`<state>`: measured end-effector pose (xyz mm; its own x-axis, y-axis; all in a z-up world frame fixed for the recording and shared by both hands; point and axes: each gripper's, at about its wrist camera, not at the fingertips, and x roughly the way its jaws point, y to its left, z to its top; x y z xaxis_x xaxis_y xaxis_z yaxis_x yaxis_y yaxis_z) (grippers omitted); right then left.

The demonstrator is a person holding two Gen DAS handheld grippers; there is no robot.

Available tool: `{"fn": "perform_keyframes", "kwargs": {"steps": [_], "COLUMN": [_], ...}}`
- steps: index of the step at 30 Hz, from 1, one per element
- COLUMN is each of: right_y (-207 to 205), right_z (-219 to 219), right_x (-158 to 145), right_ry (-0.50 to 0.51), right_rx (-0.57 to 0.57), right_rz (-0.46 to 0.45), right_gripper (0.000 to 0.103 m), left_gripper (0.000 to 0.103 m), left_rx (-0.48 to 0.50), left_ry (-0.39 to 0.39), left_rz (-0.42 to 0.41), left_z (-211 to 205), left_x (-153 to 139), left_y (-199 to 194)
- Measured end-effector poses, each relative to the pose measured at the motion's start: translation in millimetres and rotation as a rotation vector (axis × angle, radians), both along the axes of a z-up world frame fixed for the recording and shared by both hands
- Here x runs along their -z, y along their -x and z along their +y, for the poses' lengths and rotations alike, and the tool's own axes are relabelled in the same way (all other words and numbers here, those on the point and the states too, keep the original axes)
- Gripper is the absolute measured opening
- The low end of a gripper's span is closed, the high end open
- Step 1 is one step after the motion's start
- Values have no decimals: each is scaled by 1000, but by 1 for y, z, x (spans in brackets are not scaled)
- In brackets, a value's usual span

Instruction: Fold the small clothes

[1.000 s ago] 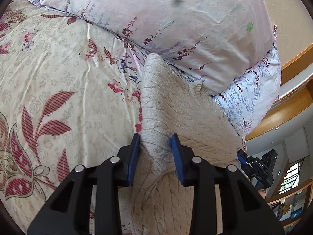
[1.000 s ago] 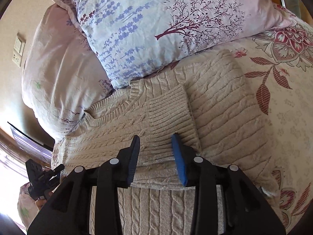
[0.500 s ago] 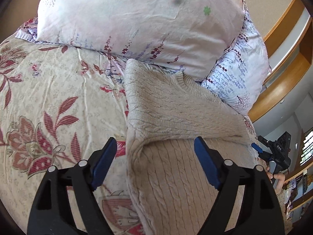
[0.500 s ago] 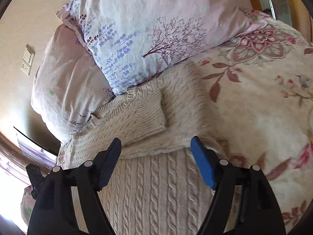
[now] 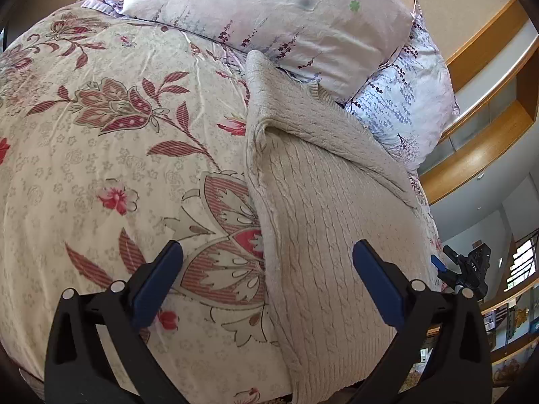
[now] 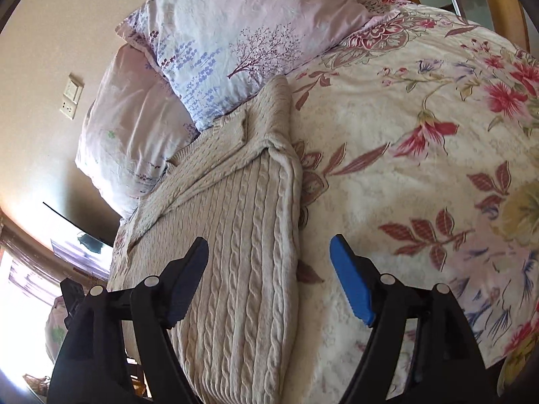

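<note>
A beige cable-knit sweater point(image 5: 323, 222) lies flat on the floral bed cover point(image 5: 101, 155), its top part with the sleeves folded across the body near the pillows. It also shows in the right wrist view point(image 6: 242, 235). My left gripper point(image 5: 267, 279) is open and empty, held over the sweater's left edge near the hem. My right gripper point(image 6: 269, 279) is open and empty, over the sweater's right edge. The right gripper point(image 5: 468, 267) shows small at the far right in the left wrist view.
Two floral pillows point(image 5: 286, 17) point(image 6: 235, 33) lie against the wall past the sweater's collar. A wooden bed frame point(image 5: 488, 141) runs at the right. A wall socket point(image 6: 71, 96) is on the wall. Floral bed cover point(image 6: 421, 155) spreads on both sides of the sweater.
Both grippers were shut on the folded sweater sleeves a second ago. They have let go, opened wide and pulled back toward the hem. The folded part stays lying across the sweater.
</note>
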<state>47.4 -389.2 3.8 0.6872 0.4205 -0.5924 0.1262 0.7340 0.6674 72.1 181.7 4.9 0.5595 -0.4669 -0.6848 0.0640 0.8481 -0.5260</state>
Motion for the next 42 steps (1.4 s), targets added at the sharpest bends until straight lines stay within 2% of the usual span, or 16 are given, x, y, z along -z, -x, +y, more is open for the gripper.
{"fn": "perform_keyframes", "kwargs": {"steps": [8, 10, 12, 18, 20, 24, 29, 31, 32, 34, 37, 40, 42], "right_y": [20, 22, 25, 36, 39, 46, 60, 66, 69, 74, 76, 75, 74], "right_z": [19, 24, 30, 40, 40, 39, 42, 44, 46, 49, 50, 51, 52], "right_x": [4, 4, 3, 8, 9, 14, 19, 22, 24, 27, 27, 27, 24], "right_ry": [-24, -46, -52, -161, -192, -275, -283, -282, -287, -285, -271, -267, -249], "right_rx": [-77, -107, -135, -192, -196, -213, -242, -252, -260, -267, -262, -261, -266], "right_rz": [-18, -24, -29, -64, -74, -76, -24, -1, 8, 17, 13, 6, -6], "right_gripper": [76, 73, 68, 56, 53, 44, 43, 40, 34, 28, 21, 14, 10], "left_gripper": [101, 101, 101, 100, 87, 75, 56, 52, 46, 40, 38, 38, 34], "left_rx": [6, 20, 44, 141, 159, 177, 173, 180, 194, 219, 211, 214, 216], "left_ry": [-241, -273, -259, -114, -104, -85, -97, -71, -43, 10, 1, 37, 47], "left_rz": [-20, -23, -26, -20, -14, 16, 67, 99, 124, 171, 178, 206, 218], "left_z": [-35, -41, -45, -58, -63, -68, -69, -68, -68, -70, -74, -74, -75], "left_x": [-2, -1, -1, -2, -2, -2, -3, -2, 1, 7, 12, 17, 19], "left_y": [35, 43, 49, 68, 74, 84, 91, 92, 92, 91, 85, 81, 79]}}
